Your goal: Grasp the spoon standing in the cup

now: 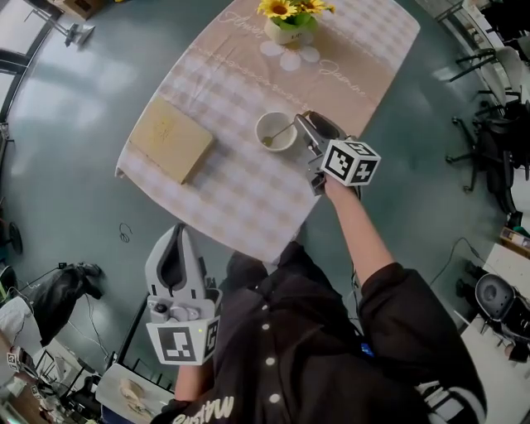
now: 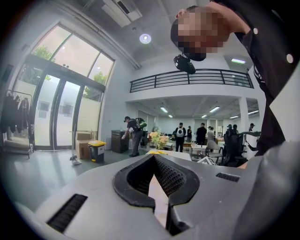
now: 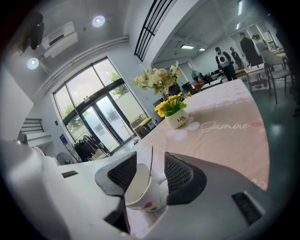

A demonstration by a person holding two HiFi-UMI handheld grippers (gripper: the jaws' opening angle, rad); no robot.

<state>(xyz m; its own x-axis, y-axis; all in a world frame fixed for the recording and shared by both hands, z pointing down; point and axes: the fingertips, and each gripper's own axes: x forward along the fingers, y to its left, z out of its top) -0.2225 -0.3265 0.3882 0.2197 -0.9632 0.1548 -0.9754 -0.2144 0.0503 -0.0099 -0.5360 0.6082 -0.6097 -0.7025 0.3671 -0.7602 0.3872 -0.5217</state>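
Note:
A white cup (image 1: 265,122) stands on the checked tablecloth (image 1: 240,195), and a spoon (image 1: 281,132) leans in it with its handle toward the right. My right gripper (image 1: 301,130) reaches in from the right at the cup's rim. In the right gripper view the thin spoon handle (image 3: 151,164) rises from the cup (image 3: 140,190) between the two dark pads (image 3: 180,173), touching neither; the right gripper (image 3: 150,160) is open. My left gripper (image 1: 178,231) hangs low, off the table's near edge, fingertips together and empty. In its own view the left gripper (image 2: 153,158) points across a hall.
A pot of yellow flowers (image 1: 290,23) stands at the table's far end, also in the right gripper view as the flower pot (image 3: 176,118). A tan book (image 1: 171,139) lies left of the cup. Office chairs (image 1: 489,124) stand right of the table. Several people (image 2: 180,136) stand far off.

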